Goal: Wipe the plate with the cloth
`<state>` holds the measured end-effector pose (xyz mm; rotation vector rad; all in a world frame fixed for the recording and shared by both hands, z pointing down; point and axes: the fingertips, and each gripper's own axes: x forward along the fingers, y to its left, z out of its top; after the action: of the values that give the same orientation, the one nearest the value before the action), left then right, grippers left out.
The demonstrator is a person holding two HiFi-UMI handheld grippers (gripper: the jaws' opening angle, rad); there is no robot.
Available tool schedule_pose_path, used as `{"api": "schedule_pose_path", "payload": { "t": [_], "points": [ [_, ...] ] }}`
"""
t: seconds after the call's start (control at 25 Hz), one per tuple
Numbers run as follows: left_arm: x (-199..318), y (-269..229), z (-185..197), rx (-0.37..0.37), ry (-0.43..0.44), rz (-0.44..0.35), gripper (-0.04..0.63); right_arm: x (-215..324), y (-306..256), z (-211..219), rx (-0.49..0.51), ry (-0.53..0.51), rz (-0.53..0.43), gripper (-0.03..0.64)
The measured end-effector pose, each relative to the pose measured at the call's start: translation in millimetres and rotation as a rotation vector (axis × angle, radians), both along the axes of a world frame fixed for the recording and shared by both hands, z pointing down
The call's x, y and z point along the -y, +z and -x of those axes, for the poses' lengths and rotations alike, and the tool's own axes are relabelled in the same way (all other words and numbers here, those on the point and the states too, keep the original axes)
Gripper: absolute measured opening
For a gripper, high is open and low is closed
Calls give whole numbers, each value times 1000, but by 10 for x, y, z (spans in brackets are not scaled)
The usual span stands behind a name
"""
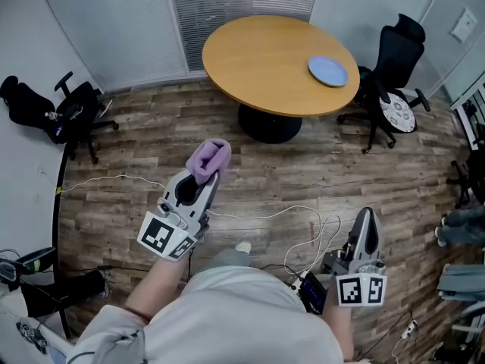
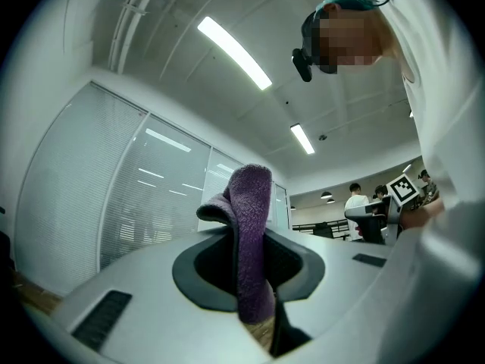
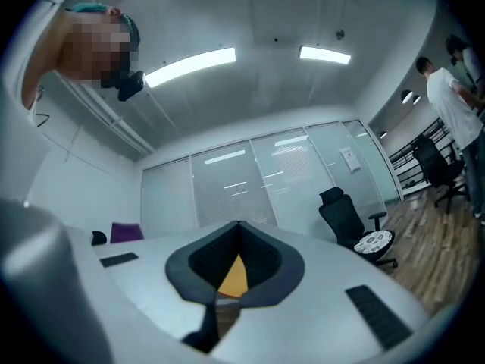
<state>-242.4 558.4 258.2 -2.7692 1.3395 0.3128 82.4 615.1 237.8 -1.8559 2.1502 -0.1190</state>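
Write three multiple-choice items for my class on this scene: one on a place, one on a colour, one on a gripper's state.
1. Where is the plate?
A. on the floor
B. on the table
C. on a chair
2. What colour is the cloth?
A. green
B. white
C. purple
3. How is the right gripper?
A. shut, empty
B. open
C. shut on the cloth
Key: 1 B, it lies near the round top's edge; 2 C, purple, held by the left gripper; 3 A, its jaws meet with nothing between them.
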Motion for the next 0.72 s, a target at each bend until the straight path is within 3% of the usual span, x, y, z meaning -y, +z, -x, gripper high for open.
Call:
{"api": "schedule_pose_path", "payload": {
  "t": [0.24, 0.48, 0.72],
  "points": [
    [577, 100, 118, -13, 1, 20, 64, 408, 37, 18, -49, 53, 6, 15],
    [899, 188, 23, -18, 31, 43, 64, 666, 52, 93, -126, 61, 6, 15],
    [1160, 184, -64, -9, 53, 55, 64, 915, 59, 125, -137, 56, 14, 15]
  ]
}}
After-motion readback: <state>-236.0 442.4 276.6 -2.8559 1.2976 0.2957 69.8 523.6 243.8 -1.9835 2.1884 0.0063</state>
